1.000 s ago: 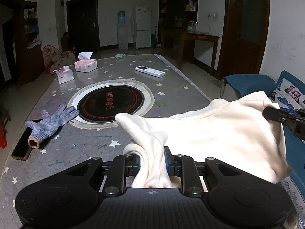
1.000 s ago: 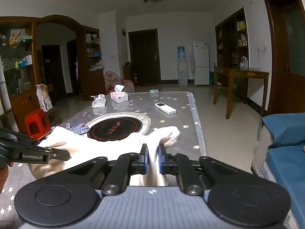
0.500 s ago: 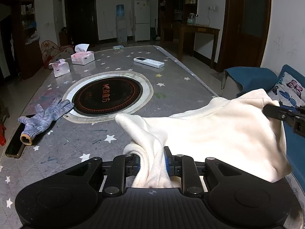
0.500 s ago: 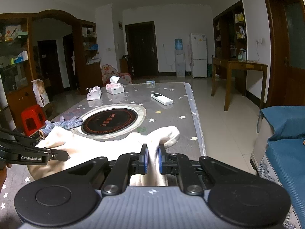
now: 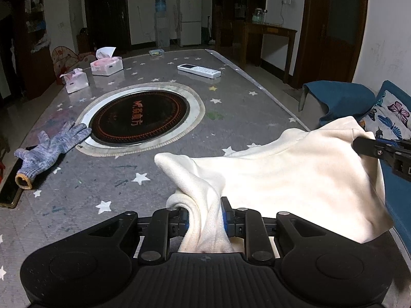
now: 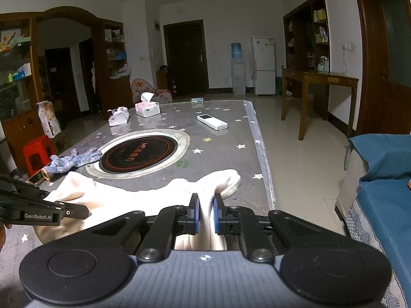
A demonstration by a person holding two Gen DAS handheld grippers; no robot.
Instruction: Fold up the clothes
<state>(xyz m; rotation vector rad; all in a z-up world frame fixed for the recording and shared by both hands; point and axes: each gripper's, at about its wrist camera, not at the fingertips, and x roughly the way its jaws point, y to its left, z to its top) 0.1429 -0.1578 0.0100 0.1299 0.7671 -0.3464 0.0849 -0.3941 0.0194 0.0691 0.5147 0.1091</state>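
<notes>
While stretched above the table point(image 5: 231, 107), cream garment point(image 5: 295, 179) pinched in both grippers' jaws.

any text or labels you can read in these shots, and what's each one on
"GenRobot.AI": white print on the left gripper, on its black arm in the right wrist view.
Red characters on the round black cooktop set in the table: too blurred to read.
Tissue boxes, remote: no print legible.
</notes>
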